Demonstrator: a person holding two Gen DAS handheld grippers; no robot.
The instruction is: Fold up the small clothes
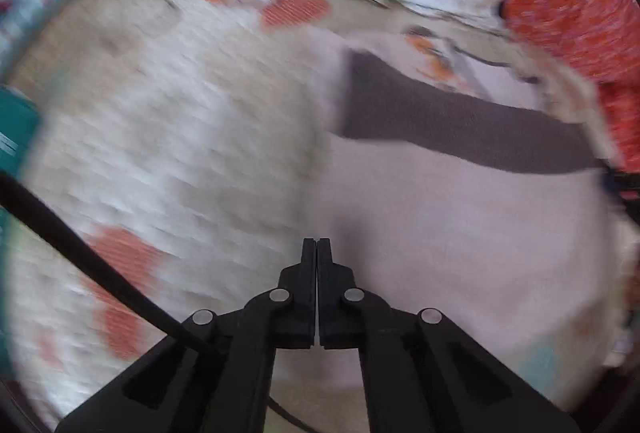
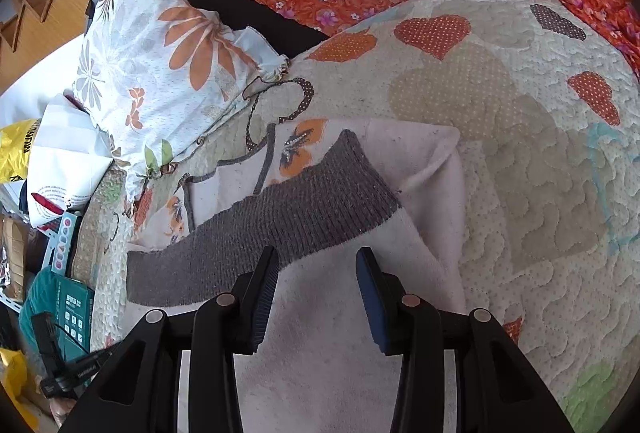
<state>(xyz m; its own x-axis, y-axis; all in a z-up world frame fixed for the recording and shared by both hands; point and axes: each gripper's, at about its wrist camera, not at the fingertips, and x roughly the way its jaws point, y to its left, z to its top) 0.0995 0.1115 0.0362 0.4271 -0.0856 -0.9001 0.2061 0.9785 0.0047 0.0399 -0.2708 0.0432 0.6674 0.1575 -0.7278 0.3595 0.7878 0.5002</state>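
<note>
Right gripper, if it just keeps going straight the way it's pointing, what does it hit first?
Most likely the grey ribbed band of the pale pink garment spread on the quilt. The right gripper is open, and the band lies just past its fingertips, though depth is hard to judge.

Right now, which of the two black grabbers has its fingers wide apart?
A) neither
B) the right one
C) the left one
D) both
B. The right gripper shows a clear gap between its black fingers above the pale pink garment with the grey ribbed band, while the left gripper has its fingers pressed together.
</note>
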